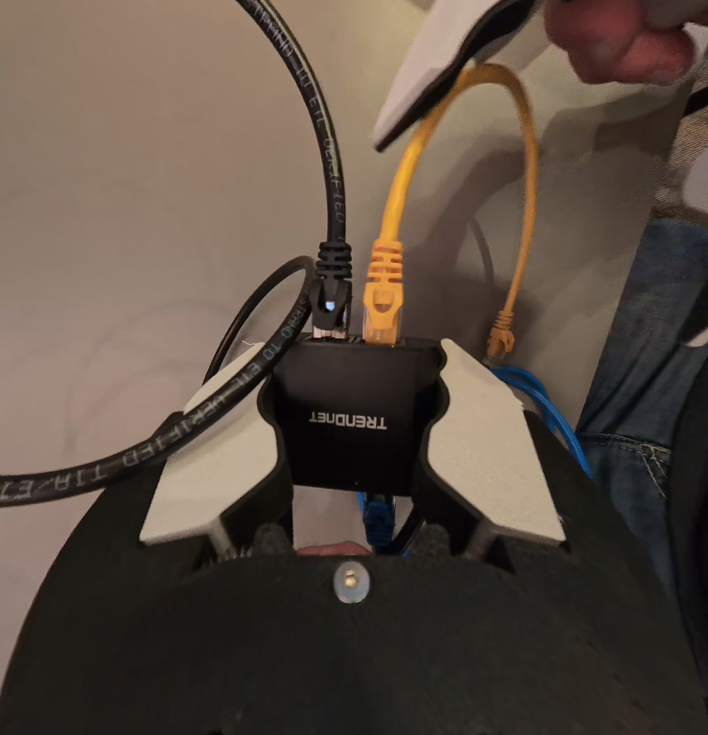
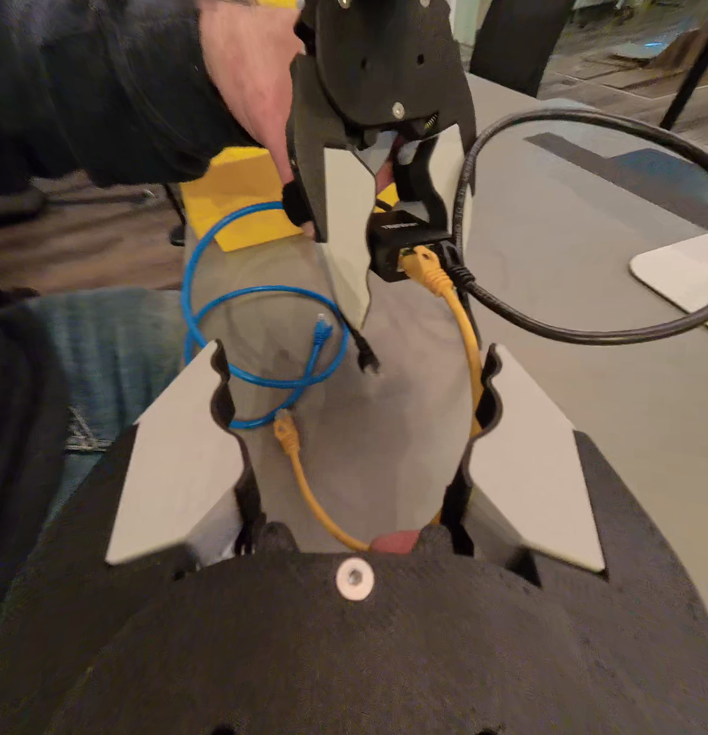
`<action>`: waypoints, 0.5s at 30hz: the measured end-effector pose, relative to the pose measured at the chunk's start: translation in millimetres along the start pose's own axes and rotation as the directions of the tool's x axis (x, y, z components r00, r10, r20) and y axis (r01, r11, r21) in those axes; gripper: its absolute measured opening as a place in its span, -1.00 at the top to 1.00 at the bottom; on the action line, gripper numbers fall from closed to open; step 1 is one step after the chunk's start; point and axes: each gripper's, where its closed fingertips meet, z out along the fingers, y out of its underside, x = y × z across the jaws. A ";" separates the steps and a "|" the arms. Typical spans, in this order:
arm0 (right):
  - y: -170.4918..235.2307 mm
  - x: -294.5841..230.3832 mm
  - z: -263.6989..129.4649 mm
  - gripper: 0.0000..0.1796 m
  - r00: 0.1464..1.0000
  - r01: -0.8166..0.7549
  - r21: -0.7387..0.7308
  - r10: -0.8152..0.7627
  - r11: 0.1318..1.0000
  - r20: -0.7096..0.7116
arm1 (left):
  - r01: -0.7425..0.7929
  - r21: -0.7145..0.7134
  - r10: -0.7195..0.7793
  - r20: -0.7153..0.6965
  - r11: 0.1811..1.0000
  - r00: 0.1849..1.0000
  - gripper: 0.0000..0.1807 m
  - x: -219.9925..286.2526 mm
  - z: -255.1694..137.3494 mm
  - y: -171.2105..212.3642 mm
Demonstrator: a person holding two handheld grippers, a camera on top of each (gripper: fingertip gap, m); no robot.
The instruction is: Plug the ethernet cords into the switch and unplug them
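Note:
My left gripper [image 1: 352,350] is shut on the small black switch [image 1: 356,413] and holds it above the grey table [image 1: 125,199]. A thick black ethernet cord [image 1: 328,167] has its plug [image 1: 330,294] at a port, with its tip partly showing. A yellow cord's plug [image 1: 384,302] sits in the port beside it. The yellow cord's other plug [image 2: 285,433] lies free on the table. My right gripper [image 2: 354,382] is open, and the yellow cord [image 2: 469,342] loops between its fingers. A loose blue cord [image 2: 264,294] lies coiled on the table. The switch also shows in the right wrist view [image 2: 388,246].
A yellow flat object [image 2: 241,191] lies at the table's far edge. A white flat object [image 2: 682,270] lies on the right. A thin black lead with a small plug [image 2: 366,358] hangs from behind the switch. A person's jeans [image 2: 105,350] are by the table's left edge.

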 end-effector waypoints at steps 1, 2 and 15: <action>-3.4 -2.4 -2.6 0.09 1.000 -0.005 0.020 0.005 1.000 -0.001 | -0.010 -0.008 0.010 0.013 1.000 1.000 0.17 -0.6 -0.6 1.7; -7.7 -4.1 -6.4 0.09 1.000 -0.007 0.051 0.007 0.999 -0.005 | -0.018 -0.012 0.019 0.022 1.000 1.000 0.17 -0.4 -0.9 3.2; -42.0 -25.3 -27.7 1.00 1.000 -0.008 0.185 0.003 0.983 0.028 | -0.014 0.052 0.007 0.117 0.999 0.993 0.17 -7.4 -18.5 -0.3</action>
